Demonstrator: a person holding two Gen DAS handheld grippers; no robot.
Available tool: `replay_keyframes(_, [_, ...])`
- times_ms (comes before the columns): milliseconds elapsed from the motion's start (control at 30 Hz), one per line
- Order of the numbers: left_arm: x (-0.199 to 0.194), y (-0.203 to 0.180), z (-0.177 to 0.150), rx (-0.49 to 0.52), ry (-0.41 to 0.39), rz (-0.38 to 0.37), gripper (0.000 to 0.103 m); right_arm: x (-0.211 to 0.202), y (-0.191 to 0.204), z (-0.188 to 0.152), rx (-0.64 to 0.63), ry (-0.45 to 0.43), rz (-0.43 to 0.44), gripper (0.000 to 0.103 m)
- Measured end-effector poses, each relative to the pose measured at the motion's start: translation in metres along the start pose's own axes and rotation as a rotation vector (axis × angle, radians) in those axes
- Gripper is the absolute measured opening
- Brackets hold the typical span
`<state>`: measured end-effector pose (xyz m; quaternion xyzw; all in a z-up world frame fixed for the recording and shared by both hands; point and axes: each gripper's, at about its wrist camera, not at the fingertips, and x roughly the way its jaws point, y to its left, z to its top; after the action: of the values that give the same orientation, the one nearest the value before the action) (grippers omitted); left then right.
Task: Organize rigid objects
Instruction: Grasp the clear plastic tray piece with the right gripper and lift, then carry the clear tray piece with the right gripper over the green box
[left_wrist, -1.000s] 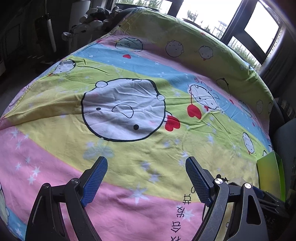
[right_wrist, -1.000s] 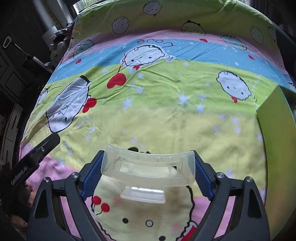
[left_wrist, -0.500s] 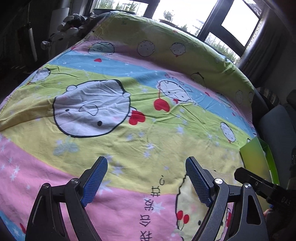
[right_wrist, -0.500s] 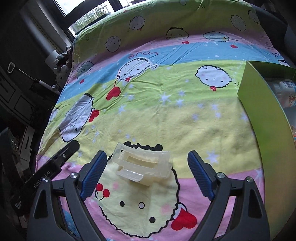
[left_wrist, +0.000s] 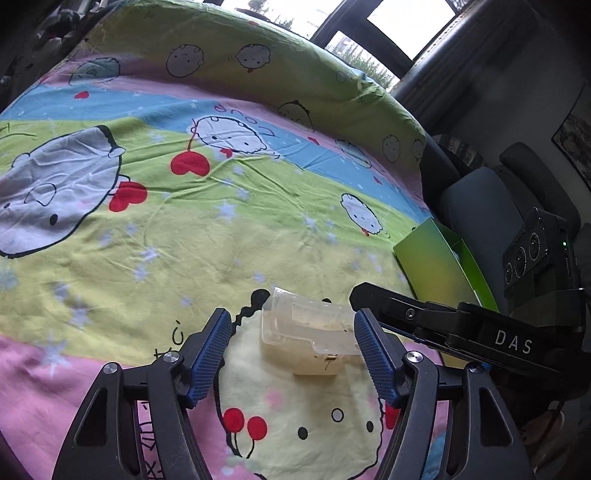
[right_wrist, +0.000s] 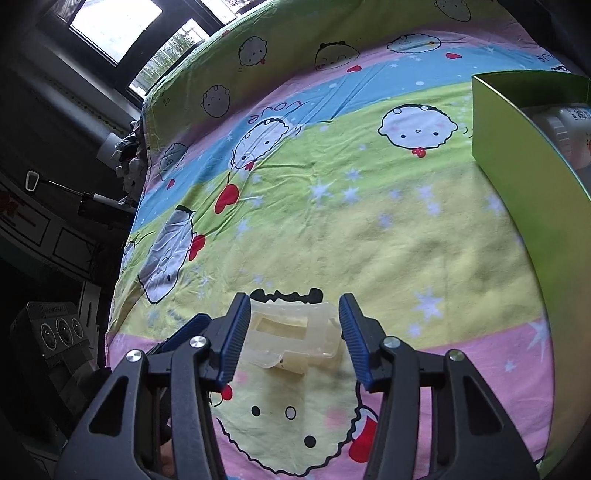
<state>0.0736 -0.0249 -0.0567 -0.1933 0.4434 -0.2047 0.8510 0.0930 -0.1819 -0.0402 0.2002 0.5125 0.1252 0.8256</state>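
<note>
Both grippers straddle the clear case (left_wrist: 308, 334) at once, so they may collide or nudge it sideways on the soft sheet (left_wrist: 229, 221). The left gripper (left_wrist: 291, 356) and right gripper (right_wrist: 291, 338) stand wide, holding nothing. The case lies near the sheet's near edge; green box (right_wrist: 535, 192) at the right edge.

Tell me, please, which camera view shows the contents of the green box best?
The right wrist view: the green box opens toward it, exposing a white bottle inside. The left wrist view shows only the box's outer wall and rim; its contents are hidden.
</note>
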Motion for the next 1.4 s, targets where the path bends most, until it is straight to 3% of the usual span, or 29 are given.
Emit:
replay_keyframes(67, [0.004,-0.002,-0.001,0.011,0.003,0.012,0.063,0.003,-0.001,-0.001,0.006,0.006,-0.016,0.05])
replay_keyframes(233, [0.008,-0.008,-0.004,0.041,0.011,0.01,0.042,0.013,-0.01,-0.001,0.036,0.036,-0.016,0.048])
replay_keyframes(300, [0.007,-0.009,-0.005,0.049,0.005,0.005,0.04,0.015,-0.012,-0.001,0.053,0.035,-0.001,0.047])
replay_keyframes(767, [-0.017,-0.024,0.002,0.017,-0.063,-0.023,0.04,-0.006,-0.013,0.004,0.098,-0.013,0.068,0.048])
replay_keyframes(900, [-0.021,-0.039,0.004,0.032,-0.084,-0.008,0.04,-0.019,-0.013,0.006,0.097,-0.042,0.064,0.049])
replay_keyframes(1400, [-0.02,-0.117,0.026,0.119,-0.1,-0.104,0.04,-0.096,-0.047,0.016,0.188,-0.227,0.105,0.049])
